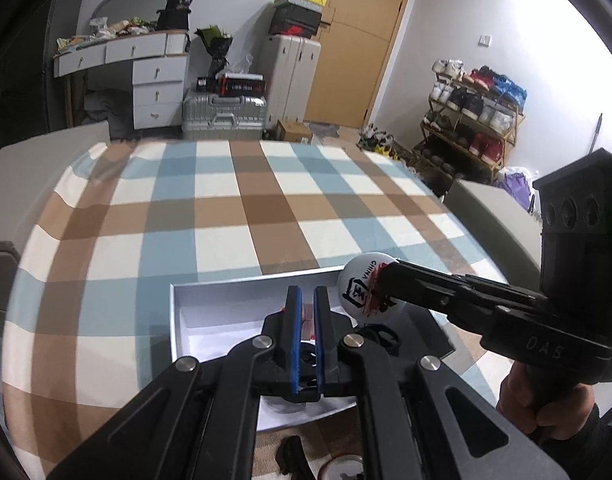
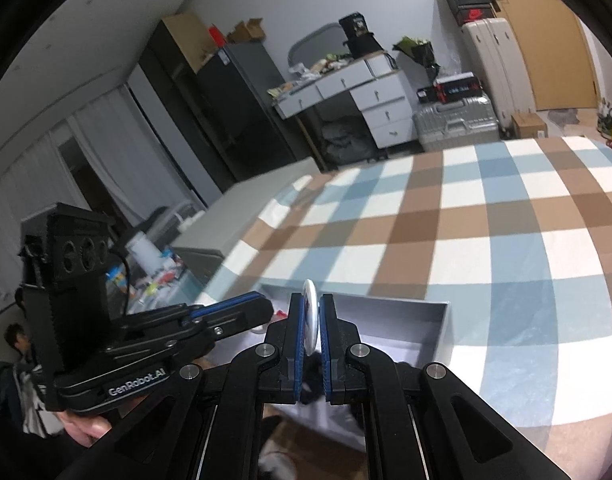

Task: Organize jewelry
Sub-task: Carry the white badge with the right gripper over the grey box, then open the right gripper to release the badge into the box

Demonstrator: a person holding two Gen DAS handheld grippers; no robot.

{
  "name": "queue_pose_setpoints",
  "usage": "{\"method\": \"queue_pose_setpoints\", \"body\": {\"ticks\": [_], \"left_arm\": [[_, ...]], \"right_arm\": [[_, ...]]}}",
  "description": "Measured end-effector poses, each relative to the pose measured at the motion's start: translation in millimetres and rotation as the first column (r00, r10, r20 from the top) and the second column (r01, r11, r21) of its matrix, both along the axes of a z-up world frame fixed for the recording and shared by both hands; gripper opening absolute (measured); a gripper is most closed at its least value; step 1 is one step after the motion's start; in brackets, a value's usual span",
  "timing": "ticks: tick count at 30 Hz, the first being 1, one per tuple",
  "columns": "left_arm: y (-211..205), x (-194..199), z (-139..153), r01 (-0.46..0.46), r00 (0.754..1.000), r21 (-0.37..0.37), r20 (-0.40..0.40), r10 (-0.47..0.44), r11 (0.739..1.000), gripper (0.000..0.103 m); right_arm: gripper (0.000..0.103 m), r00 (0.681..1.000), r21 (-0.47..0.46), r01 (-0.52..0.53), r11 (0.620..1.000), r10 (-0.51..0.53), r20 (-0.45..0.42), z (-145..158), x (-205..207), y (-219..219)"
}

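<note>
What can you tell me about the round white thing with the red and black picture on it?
It is a round white badge, a flat disc with a smooth, shiny face. It is printed with "CHINA", a dark blue emblem and red splashes. The right gripper pinches its edge between shut blue pads, holding it upright above the open grey box on the checked cloth. From the right wrist view it shows edge-on as a thin white sliver. Nothing else appears to touch it.

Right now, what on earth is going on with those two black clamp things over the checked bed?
A person holds a gripper in each hand above an open white box on the checked blanket. The right gripper is shut on a round white badge with red and black print, holding it over the box. The left gripper is shut too, seemingly on something small with red on it.
</note>
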State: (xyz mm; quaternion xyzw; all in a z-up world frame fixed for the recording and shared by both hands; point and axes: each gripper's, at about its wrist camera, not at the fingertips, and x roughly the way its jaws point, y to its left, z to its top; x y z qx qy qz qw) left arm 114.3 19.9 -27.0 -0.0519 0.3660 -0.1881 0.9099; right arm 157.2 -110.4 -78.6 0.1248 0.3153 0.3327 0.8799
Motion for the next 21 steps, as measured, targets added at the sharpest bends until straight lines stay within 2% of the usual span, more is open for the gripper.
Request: {"method": "queue_pose_setpoints", "body": {"ticks": [8,15,19,21], "left_arm": [[-4,5,-5,0.018,1.0,0.001,-0.021,-0.018,1.0,0.001],[-5,8,-7,0.026,0.999,-0.001,-0.022,-0.026,1.0,0.001],[-3,10,-8,0.031,0.999,-0.026,-0.017,-0.031,0.999,0.001],[-4,9,-8,0.014,1.0,-0.005,-0.008,-0.014,1.0,0.002]], "right_arm": [[0.007,0.998,-0.003,0.002,1.0,-0.002,-0.055,-15,9,-2],[0.007,0.999,-0.028,0.005,1.0,-0.006,-0.042,-15,8,1],[0.01,1.0,-0.063,0.0,0.998,-0.002,-0.03,-17,6,4],[0.01,1.0,-0.069,0.015,0.998,-0.016,-0.025,-18,4,2]]}}
